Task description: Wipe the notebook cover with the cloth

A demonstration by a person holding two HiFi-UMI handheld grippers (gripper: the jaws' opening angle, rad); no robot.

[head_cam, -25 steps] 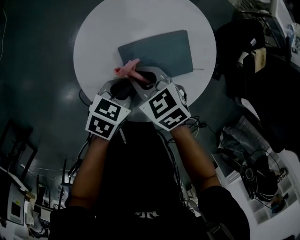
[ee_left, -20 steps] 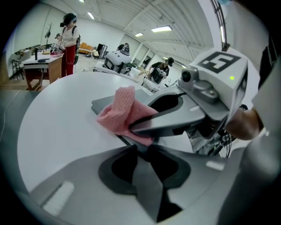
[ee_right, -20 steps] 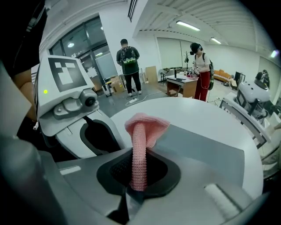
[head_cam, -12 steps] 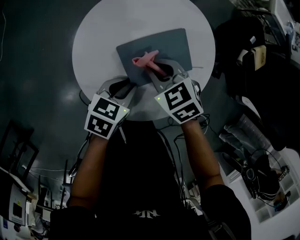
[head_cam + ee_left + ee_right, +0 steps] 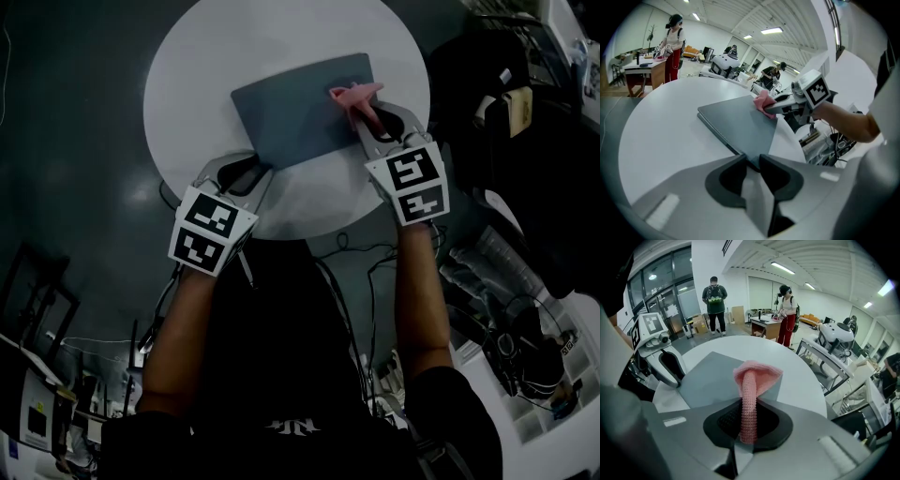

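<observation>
My right claw (image 5: 749,404) is pinched tight on the pink cloth (image 5: 754,373). A rolled strip of it runs up between the pads, and the loose end flops down onto the notebook (image 5: 300,108) at its far right corner, close to the edge there. My left claw (image 5: 751,161) is closed on the notebook's near left corner, the diagonally opposite one, and I judge it is pinning the book so it won't skate on the round white table (image 5: 206,56). The notebook lies shut and flat, grey cover up. So the wipe is under way, I'd say: cloth on the cover, book steadied. The cover shows no mark or sheen to tell me which parts are done, so I'd count the wide stretch from the cloth back toward my left claw as left to wipe.
</observation>
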